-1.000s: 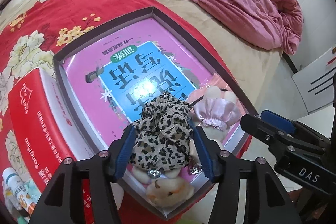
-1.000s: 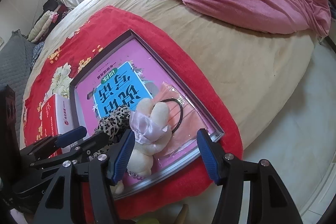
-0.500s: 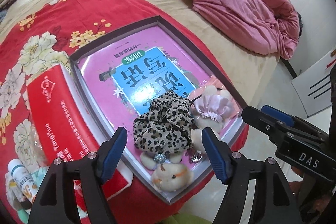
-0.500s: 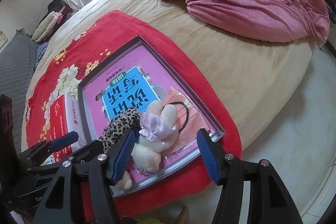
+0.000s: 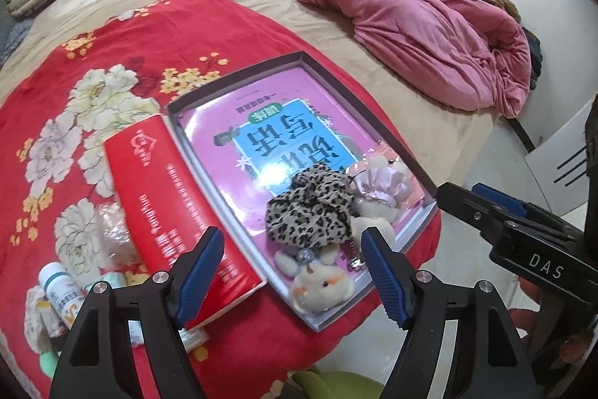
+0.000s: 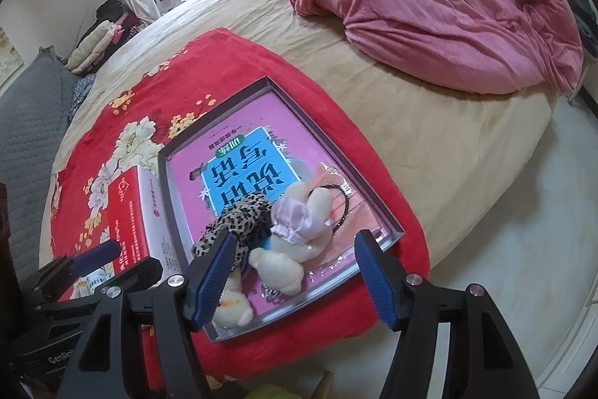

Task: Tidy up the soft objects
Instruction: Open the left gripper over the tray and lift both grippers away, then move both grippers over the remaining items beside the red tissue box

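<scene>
Low in the left wrist frame, the left gripper (image 5: pixel 293 268) hangs wide open with nothing between its blue pads, and the leopard scrunchie (image 5: pixel 310 206) lies just above the gap, free of both fingers. It sits in the shallow grey tray (image 5: pixel 377 122), resting on the pink and blue book (image 5: pixel 284 137) that fills the tray floor. Touching its right edge is the cream plush toy in a lilac frill (image 5: pixel 377 191); a second small plush toy (image 5: pixel 321 285) lies below it, near the tray's bottom corner and just left of the right-hand pad. The red box (image 5: pixel 168 204) lies alongside the tray's left wall, with a white bottle (image 5: pixel 61 290) at lower left of the frame, all on the red flowered blanket (image 5: pixel 112 36). A pink quilt (image 5: pixel 403 10) is heaped at upper right.

Over to the right wrist frame: the right gripper (image 6: pixel 293 277) is also spread wide and empty. Above its gap sits the frilled plush toy (image 6: pixel 295 230), with the scrunchie (image 6: pixel 239 215) reaching behind the left pad. A black hair tie (image 6: pixel 345 202) lies on a pale pink packet (image 6: pixel 342 189) above the right pad, near the tray's (image 6: pixel 299 107) lower right corner.
</scene>
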`<state>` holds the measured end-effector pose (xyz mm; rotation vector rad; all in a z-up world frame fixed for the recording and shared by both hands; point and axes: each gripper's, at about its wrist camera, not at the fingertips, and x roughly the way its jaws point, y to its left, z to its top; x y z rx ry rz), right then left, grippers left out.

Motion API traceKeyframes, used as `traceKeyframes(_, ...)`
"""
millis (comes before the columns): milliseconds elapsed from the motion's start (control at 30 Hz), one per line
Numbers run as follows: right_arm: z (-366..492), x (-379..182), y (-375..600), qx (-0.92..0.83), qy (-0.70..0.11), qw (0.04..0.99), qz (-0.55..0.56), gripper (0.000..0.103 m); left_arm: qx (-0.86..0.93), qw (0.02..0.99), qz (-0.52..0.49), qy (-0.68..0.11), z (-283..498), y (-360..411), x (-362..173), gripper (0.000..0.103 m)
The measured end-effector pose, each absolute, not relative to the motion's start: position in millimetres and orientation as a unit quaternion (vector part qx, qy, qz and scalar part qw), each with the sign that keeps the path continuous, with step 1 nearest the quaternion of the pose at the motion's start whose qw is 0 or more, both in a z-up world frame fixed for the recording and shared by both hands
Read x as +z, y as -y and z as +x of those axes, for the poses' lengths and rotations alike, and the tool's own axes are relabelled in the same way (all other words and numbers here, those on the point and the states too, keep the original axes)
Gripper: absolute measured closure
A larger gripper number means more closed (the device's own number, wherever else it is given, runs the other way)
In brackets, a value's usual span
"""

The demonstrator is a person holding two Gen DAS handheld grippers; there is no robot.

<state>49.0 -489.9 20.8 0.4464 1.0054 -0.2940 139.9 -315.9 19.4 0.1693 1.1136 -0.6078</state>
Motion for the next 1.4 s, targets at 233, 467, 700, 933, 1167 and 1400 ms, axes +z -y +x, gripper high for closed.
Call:
traceKeyframes(233, 46, 34, 476, -0.137, -0.470, 0.851, 0.193, 0.029, -0.276, 0.811, 0.084, -0.510, 130, 299, 29, 0.026)
traceKeyframes(467, 43, 51, 462, -0.134, -0.458, 0.861, 0.178, 0.028, -0.273, 0.815, 0.080, -0.505, 120, 283, 38, 0.026)
traceKeyframes(700, 42, 66, 448, -0.131, -0.448, 0.868, 0.167, 0.028, -0.273, 0.821, 0.082, -0.494, 110, 268, 51, 0.026)
traceKeyframes(933, 39, 78, 432, -0.124, -0.440, 0.876, 0.154, 0.028, -0.267, 0.830, 0.070, -0.484, 102, 249, 63, 0.026)
traceKeyframes(1167, 36, 90, 411, -0.109, -0.432, 0.885, 0.139, 0.028, -0.254, 0.840, 0.060, -0.476, 93, 225, 73, 0.026)
traceKeyframes(1400, 34, 104, 383, -0.089, -0.422, 0.894, 0.124, 0.028, -0.240, 0.851, 0.052, -0.464, 81, 197, 83, 0.026)
